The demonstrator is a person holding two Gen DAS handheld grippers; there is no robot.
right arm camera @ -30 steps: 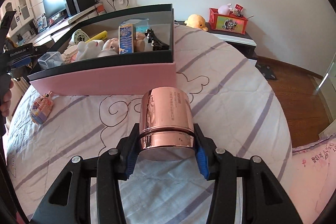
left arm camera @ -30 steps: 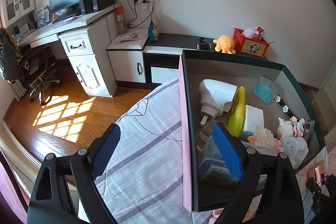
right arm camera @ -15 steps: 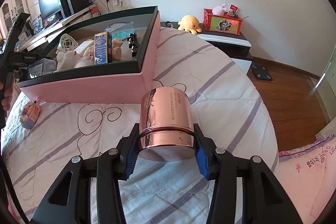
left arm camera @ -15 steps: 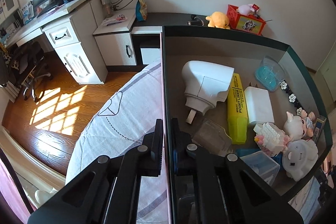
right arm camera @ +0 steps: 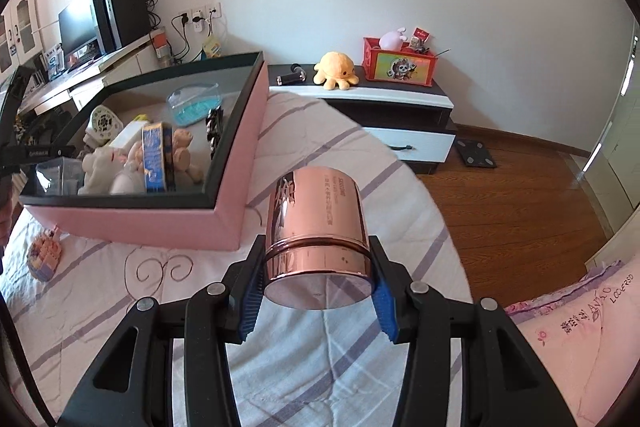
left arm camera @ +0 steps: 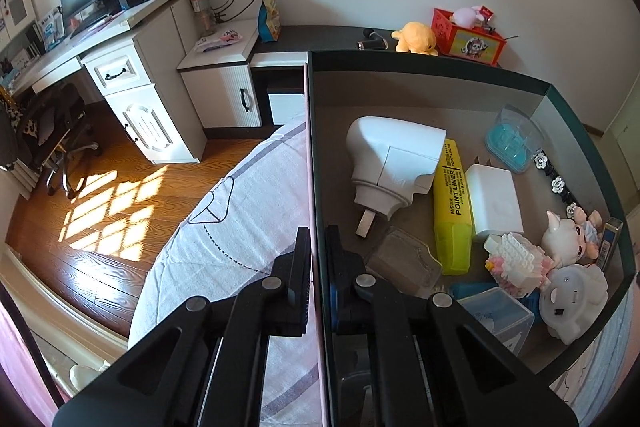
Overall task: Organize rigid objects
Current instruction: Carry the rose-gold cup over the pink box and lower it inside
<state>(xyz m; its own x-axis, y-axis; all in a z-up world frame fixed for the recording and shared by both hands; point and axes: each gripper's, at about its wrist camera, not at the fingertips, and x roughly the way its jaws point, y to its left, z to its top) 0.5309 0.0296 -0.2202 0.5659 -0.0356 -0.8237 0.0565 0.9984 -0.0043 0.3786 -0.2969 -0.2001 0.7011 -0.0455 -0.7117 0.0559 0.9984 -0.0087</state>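
Fingers point(left arm camera: 299, 267) of the left gripper point(left arm camera: 318, 259) are pinched shut on the near-left wall of the pink storage box point(left arm camera: 310, 155), one finger outside the pink face, the other inside the dark lining. Both blue-padded fingers point(right arm camera: 250, 301) of the right gripper point(right arm camera: 318, 297) clamp the lower rim of a rose-gold metal canister point(right arm camera: 318, 227), which is held above the striped bedspread point(right arm camera: 360, 163), tilted away with its base toward the camera.

In the right wrist view the box sits on the bed at about 10 o'clock from the canister, apart from it, its nearest corner pointing toward the can. A small block-built toy point(right arm camera: 43, 259) lies on the bedspread just outside the box at 9 o'clock.

Seen from the left wrist, the box holds a white plug-in device point(left arm camera: 394, 163) near its middle, a yellow highlighter point(left arm camera: 452, 211) touching its right side, and a white charger block point(left arm camera: 494, 201) just beside the highlighter. A clear case with a blue insert point(left arm camera: 512, 141) lies toward 1 o'clock, white animal figurines point(left arm camera: 572, 287) crowd the corner at 3 o'clock, and a clear plastic box point(left arm camera: 496, 315) sits near the fingers.
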